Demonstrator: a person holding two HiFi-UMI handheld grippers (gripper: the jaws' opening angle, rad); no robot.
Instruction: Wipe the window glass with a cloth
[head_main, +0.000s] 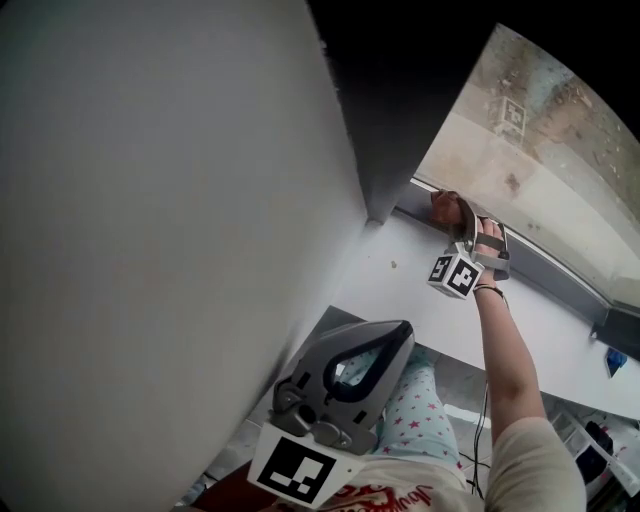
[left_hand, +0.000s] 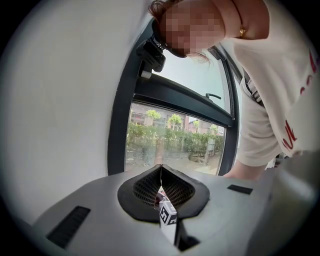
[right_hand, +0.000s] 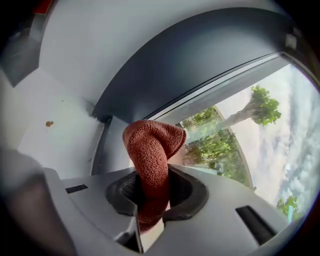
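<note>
Right gripper view: right gripper (right_hand: 150, 192) clenched on cloth (right_hand: 152, 150), bunched end forward to reach window glass (right_hand: 225, 135) corner; left gripper (left_hand: 161, 175) closed empty, held back near.

- Head view: up high, aimed steeply down along the wall (head_main: 150, 250) onto the sill (head_main: 420, 300), with the glass (head_main: 530, 150) at upper right. The left gripper (head_main: 400, 335) sits right under the lens; the right gripper (head_main: 455, 212) is farther off, at the pane.
- Left gripper view: set back from the window, looking along its jaws at the frame (left_hand: 120, 125). The person (left_hand: 265, 100) leans in overhead.
- Right gripper view: super close to the glass, pointed into the frame's corner, sill at left.
- Overlap: all three catch the glass; head and right gripper views share that sill corner.
</note>
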